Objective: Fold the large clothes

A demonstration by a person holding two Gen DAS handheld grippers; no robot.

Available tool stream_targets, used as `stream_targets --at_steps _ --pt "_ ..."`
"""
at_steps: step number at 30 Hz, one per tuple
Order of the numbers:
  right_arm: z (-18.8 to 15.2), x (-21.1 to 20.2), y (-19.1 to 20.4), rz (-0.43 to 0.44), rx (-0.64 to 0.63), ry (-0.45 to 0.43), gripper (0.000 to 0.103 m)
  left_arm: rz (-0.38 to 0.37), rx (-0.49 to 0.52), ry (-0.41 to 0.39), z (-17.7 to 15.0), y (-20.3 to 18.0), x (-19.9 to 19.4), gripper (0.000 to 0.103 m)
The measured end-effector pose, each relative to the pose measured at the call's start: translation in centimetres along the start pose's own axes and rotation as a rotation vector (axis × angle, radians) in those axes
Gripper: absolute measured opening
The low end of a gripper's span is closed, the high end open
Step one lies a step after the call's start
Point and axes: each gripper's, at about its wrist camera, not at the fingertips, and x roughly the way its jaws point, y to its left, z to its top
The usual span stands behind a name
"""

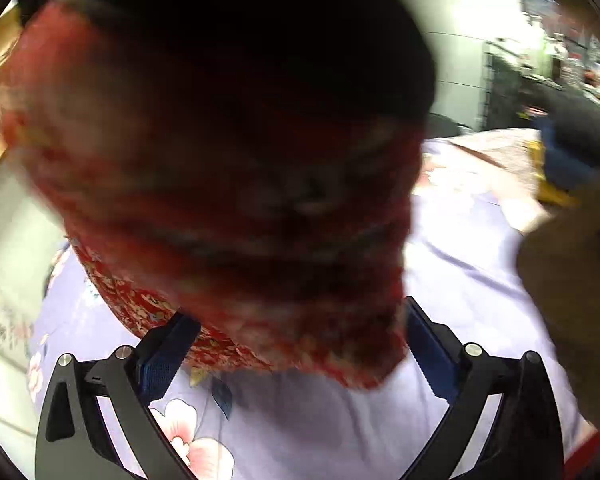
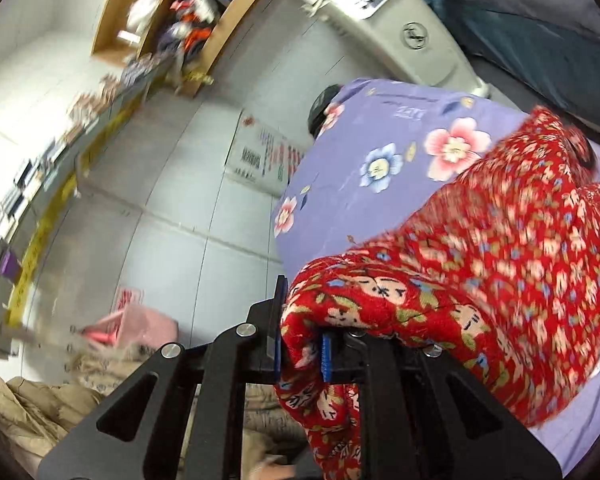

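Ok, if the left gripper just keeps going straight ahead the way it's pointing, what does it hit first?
Most likely the red floral garment, which hangs blurred right in front of the open left gripper. Depth is unclear; the lavender flowered sheet lies behind it.

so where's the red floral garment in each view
Left wrist: red garment fills the centre, blurred, hanging between the open fingers of the left gripper.
Right wrist: it covers the lower right, a fold pinched in the right gripper.
Shared landmark: lilac flowered sheet under it.
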Motion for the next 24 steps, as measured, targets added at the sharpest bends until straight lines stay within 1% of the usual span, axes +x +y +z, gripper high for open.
stream_targets --at_steps 1,2,3,4,6,7,8,10,12,14,15,16,17,19,20,21,22,23,24 --pt "0.3 -0.1 0.6 -0.029 -0.026 -0.001 0.014 0.022 -0.021 -0.005 0.2 0.1 0.6 0.074" --pt "0.0 -0.2 0.8 -0.044 -0.032 -0.012 0.014 0.019 -0.039 0.000 0.4 0.5 1.0 0.063" --pt "-0.3 -0.8 0.8 -0.044 -0.019 -0.037 0.014 0.021 -0.048 0.008 0.5 0.8 1.2 0.038" --pt "-0.7 -1.3 0.5 -0.037 -0.006 -0.059 0.014 0.013 -0.069 0.022 0.5 1.4 1.3 0.017" --pt "-1.5 -3.1 -0.5 -0.026 0.014 -0.116 0.013 -0.016 -0.152 0.038 0.3 3.6 0.5 0.015" --pt "-2.1 -4.8 -0.8 -0.011 0.036 -0.170 0.013 -0.021 -0.188 0.039 -0.1 4.8 -0.4 0.015" --pt "-2.3 -6.0 -0.9 0.002 0.052 -0.212 0.013 -0.025 -0.228 0.031 -0.1 6.3 -1.5 0.014" --pt "-3.5 -9.1 -0.5 0.009 0.059 -0.313 0.013 -0.008 -0.266 -0.012 -0.1 9.2 -4.1 0.013" --pt "-4.7 -12.0 0.3 0.002 0.045 -0.385 0.013 0.038 -0.285 -0.084 0.4 11.8 -7.4 0.013" --pt "-6.9 -15.3 2.0 0.026 0.019 -0.462 0.013 0.074 -0.297 -0.168 1.3 14.8 -12.1 0.012" --pt "-8.2 -17.1 3.7 0.028 -0.016 -0.502 0.013 0.085 -0.295 -0.220 2.1 16.1 -14.5 0.012" --pt "-8.9 -17.9 4.9 0.027 -0.043 -0.518 0.013 0.090 -0.288 -0.260 2.5 17.0 -15.7 0.012" --pt "-10.2 -19.5 7.4 0.040 -0.106 -0.549 0.013 0.091 -0.279 -0.301 3.4 17.4 -17.8 0.012" --pt "-11.7 -21.7 11.5 0.071 -0.208 -0.608 0.012 0.076 -0.261 -0.408 5.4 18.3 -23.5 0.012" --pt "-12.5 -23.1 14.0 0.075 -0.273 -0.648 0.012 0.066 -0.256 -0.451 6.4 17.6 -25.7 0.011" --pt "-13.4 -24.3 16.4 0.070 -0.333 -0.688 0.012 0.055 -0.241 -0.519 7.4 17.6 -28.4 0.011" --pt "-13.9 -25.6 18.0 0.068 -0.375 -0.724 0.012 0.050 -0.224 -0.568 8.3 19.0 -30.3 0.011" --pt "-14.3 -27.0 19.5 0.076 -0.415 -0.760 0.012 0.049 -0.199 -0.634 9.1 19.4 -32.8 0.011" --pt "-14.4 -28.2 20.7 0.086 -0.445 -0.791 0.011 0.048 -0.180 -0.679 9.5 20.1 -33.4 0.011"
